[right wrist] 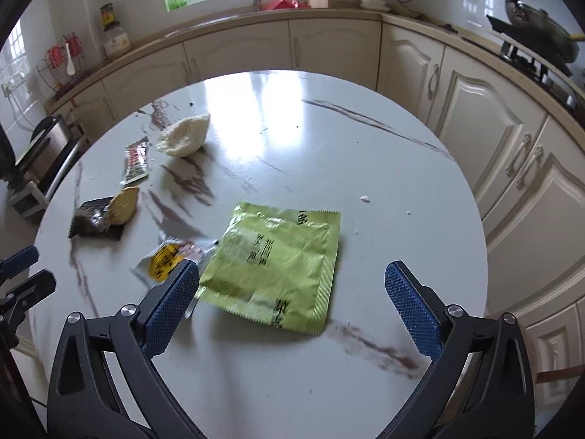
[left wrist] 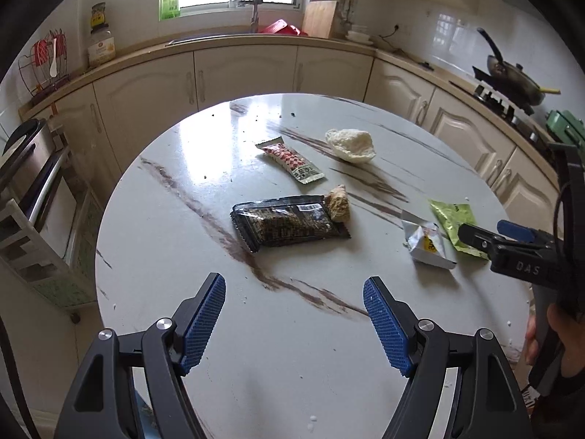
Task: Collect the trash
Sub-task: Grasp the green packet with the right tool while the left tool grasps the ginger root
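Note:
Trash lies on a round marbled table (left wrist: 226,168). A black snack wrapper (left wrist: 289,224) sits ahead of my open left gripper (left wrist: 294,292), with a tan crumbly lump (left wrist: 338,205) at its right end. Farther off are a red-and-white sachet (left wrist: 290,161) and a crumpled white wad (left wrist: 351,145). At the right lie a silver wrapper (left wrist: 427,243) and a green packet (left wrist: 455,219). In the right wrist view the green packet (right wrist: 274,267) lies flat just ahead of my right gripper (right wrist: 292,285), which is wide open and empty above the table (right wrist: 402,168). The silver-yellow wrapper (right wrist: 168,259) sits by its left finger.
Cream cabinets and a counter curve behind the table, with a sink and tap (left wrist: 254,7), a cutting board (left wrist: 320,18), a wok on the stove (left wrist: 519,80) and a wire rack (left wrist: 45,62). A metal appliance (left wrist: 25,157) stands left. Small crumbs dot the tabletop.

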Demonstrator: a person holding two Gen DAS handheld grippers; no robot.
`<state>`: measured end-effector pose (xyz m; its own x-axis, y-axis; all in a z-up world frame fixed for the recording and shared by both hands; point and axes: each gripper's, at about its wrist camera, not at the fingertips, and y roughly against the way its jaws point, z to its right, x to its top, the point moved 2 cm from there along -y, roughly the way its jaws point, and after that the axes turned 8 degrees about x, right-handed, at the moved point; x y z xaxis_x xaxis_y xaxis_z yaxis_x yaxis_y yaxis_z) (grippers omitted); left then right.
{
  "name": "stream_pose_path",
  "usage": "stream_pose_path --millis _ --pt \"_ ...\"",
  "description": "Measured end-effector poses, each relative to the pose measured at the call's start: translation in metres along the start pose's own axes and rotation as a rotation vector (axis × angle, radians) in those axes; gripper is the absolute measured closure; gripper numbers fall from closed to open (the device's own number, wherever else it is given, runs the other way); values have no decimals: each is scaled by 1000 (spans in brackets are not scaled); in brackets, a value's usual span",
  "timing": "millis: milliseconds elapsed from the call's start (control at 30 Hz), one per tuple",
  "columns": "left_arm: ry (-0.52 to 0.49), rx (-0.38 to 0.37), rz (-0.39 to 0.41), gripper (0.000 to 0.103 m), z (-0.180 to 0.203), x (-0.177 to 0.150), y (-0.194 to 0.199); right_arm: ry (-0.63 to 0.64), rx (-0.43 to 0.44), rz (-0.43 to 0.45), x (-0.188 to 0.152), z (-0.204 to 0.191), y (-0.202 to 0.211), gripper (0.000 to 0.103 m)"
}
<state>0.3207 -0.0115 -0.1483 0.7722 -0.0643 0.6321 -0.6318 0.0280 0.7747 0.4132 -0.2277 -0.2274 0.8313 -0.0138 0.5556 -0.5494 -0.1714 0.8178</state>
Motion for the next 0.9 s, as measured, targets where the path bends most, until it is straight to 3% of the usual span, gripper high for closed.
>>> stream_pose_path --millis 133,333,500,667,767,900 --pt "12 7 -11 29 -11 3 -16 -21 13 -32 6 2 -19 1" --pt "15 17 -21 29 -18 13 -30 31 -61 -61 11 3 -30 6" --pt "-17 -11 -9 28 0 26 -40 54 -40 -62 15 12 -25 34" --pt "-60 -53 -15 28 29 40 -58 83 -4 -46 15 20 -20 48" --pt "-82 -55 -24 29 44 48 -73 83 11 -31 13 25 -15 64" --pt "-77 -54 -41 30 52 59 -93 56 63 -25 13 36 -10 70"
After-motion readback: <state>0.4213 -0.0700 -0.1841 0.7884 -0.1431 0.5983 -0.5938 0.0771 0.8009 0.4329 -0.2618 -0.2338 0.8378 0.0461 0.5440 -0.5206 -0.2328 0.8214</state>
